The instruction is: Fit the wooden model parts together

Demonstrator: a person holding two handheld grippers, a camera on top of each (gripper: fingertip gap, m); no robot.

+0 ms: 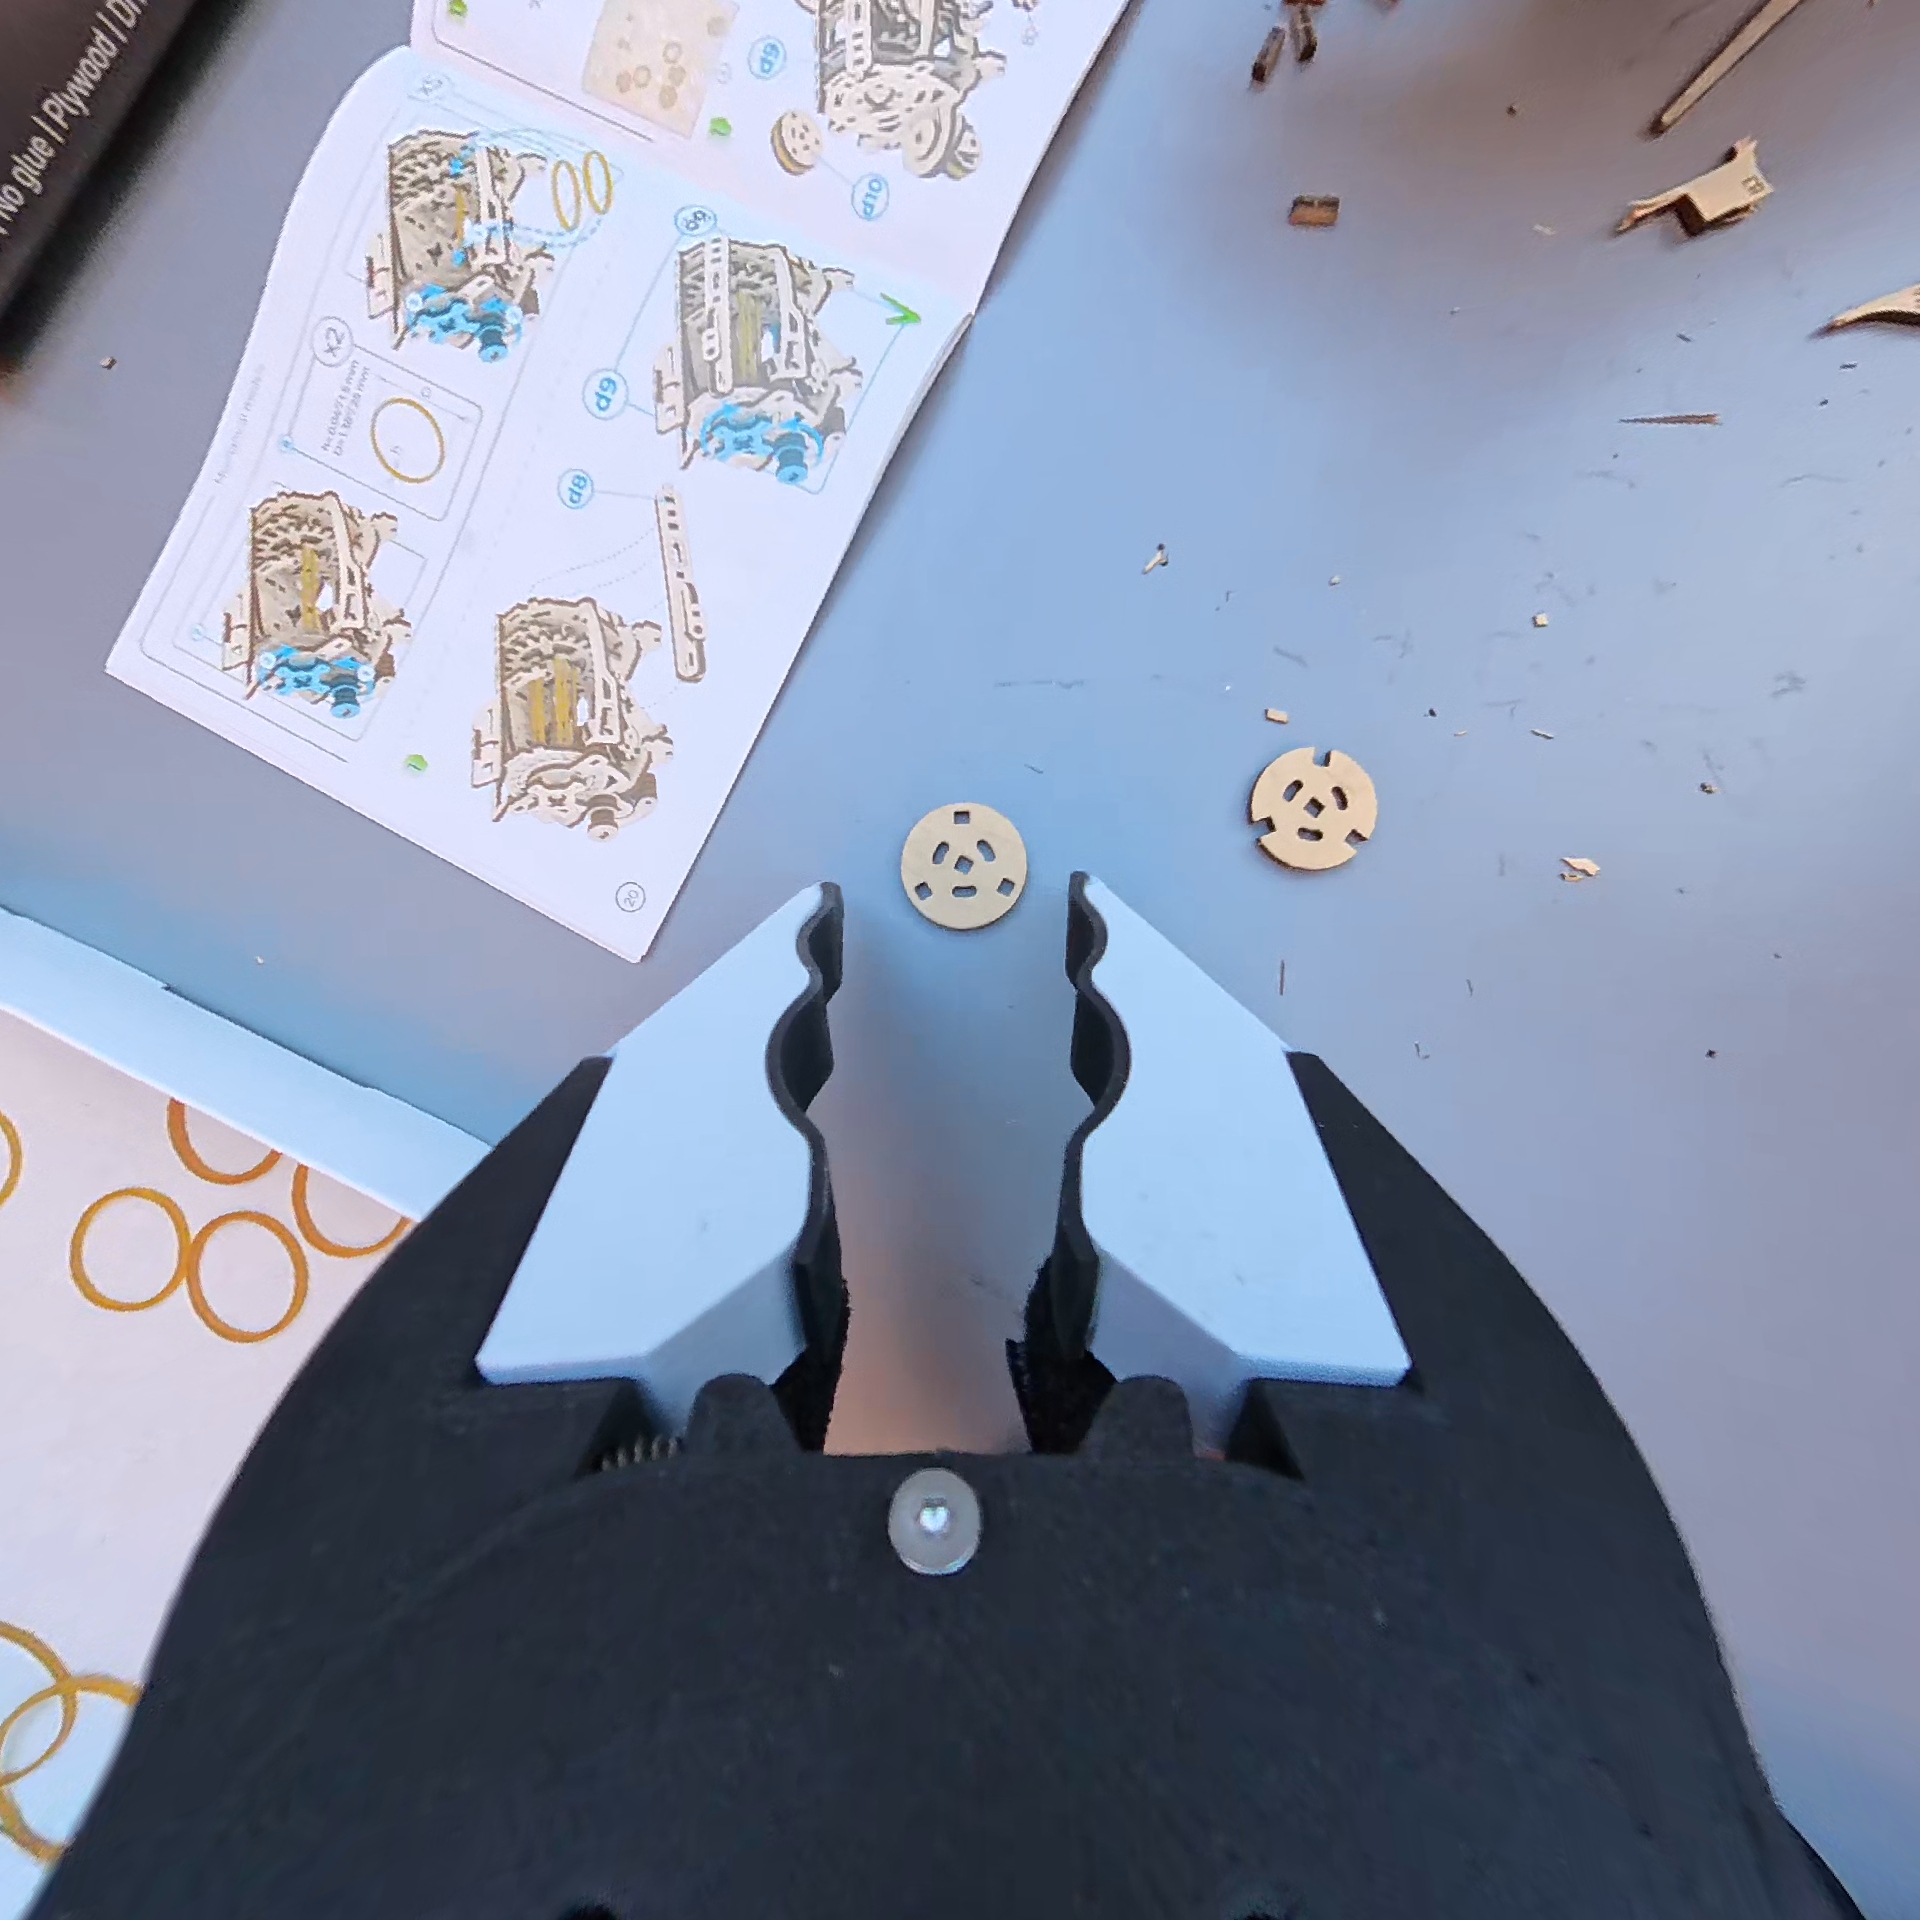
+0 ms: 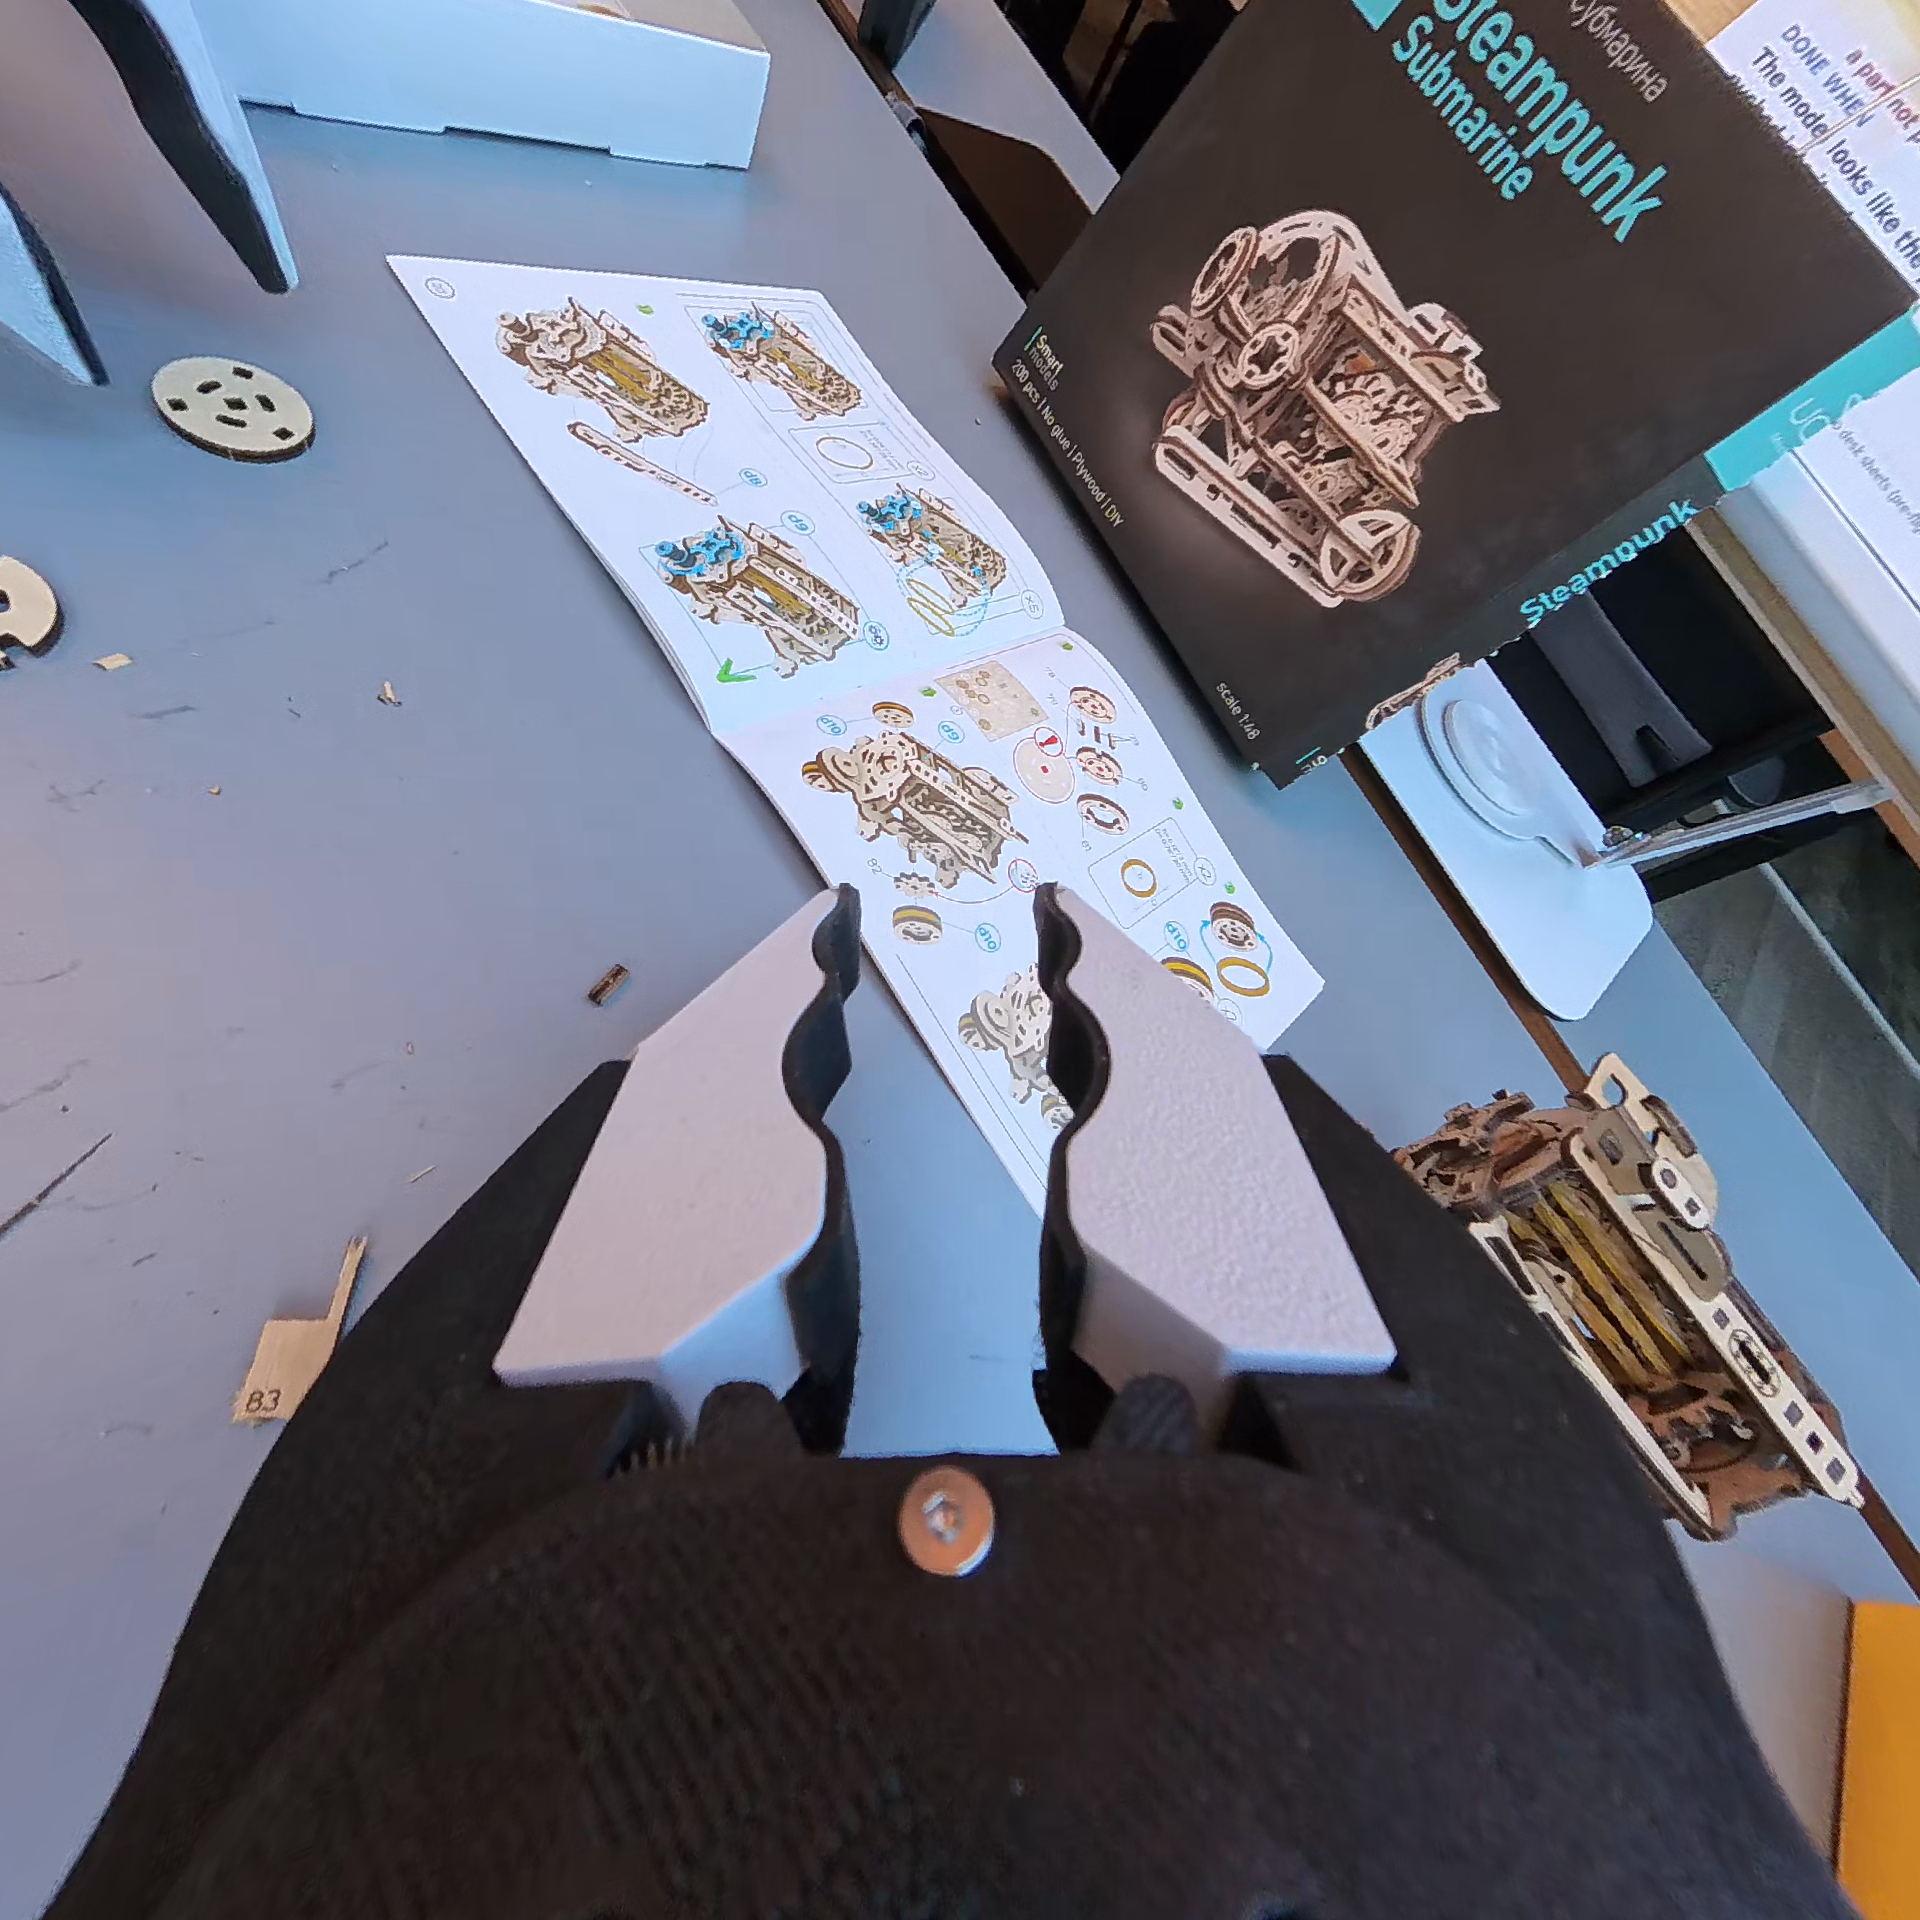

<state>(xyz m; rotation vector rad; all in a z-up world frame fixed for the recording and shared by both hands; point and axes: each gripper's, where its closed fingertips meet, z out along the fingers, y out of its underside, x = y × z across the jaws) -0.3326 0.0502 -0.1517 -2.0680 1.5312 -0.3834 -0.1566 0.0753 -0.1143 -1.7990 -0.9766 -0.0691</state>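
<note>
A round wooden disc (image 1: 963,865) with small square holes lies flat on the grey table just beyond my left gripper (image 1: 954,894), which is open and empty. A second wooden disc (image 1: 1313,807) with notched edges lies to its right. In the right wrist view the first disc (image 2: 232,406) sits at the upper left, next to the left gripper's fingers (image 2: 197,145), and the notched disc (image 2: 21,613) is cut off by the left edge. My right gripper (image 2: 945,904) is open and empty above the instruction booklet (image 2: 790,582). A part-built wooden model (image 2: 1642,1309) stands at the right.
The open booklet (image 1: 540,436) lies at the upper left. A white tray (image 1: 125,1351) with yellow rubber bands (image 1: 192,1268) is at the lower left. Wood scraps (image 1: 1704,192) litter the far right. The dark kit box (image 2: 1455,364) stands past the booklet. An offcut (image 2: 296,1340) lies near my right gripper. Left tips to right tips: about 20 centimeters. My left gripper is the nearer one to the notched disc (image 2: 21,613): about 5 centimeters, against 15 centimeters. My left wrist view (image 1: 1296,773) looks at it from another angle. About 15 centimeters separates my right fingertips from the part-built wooden model (image 2: 1642,1309).
</note>
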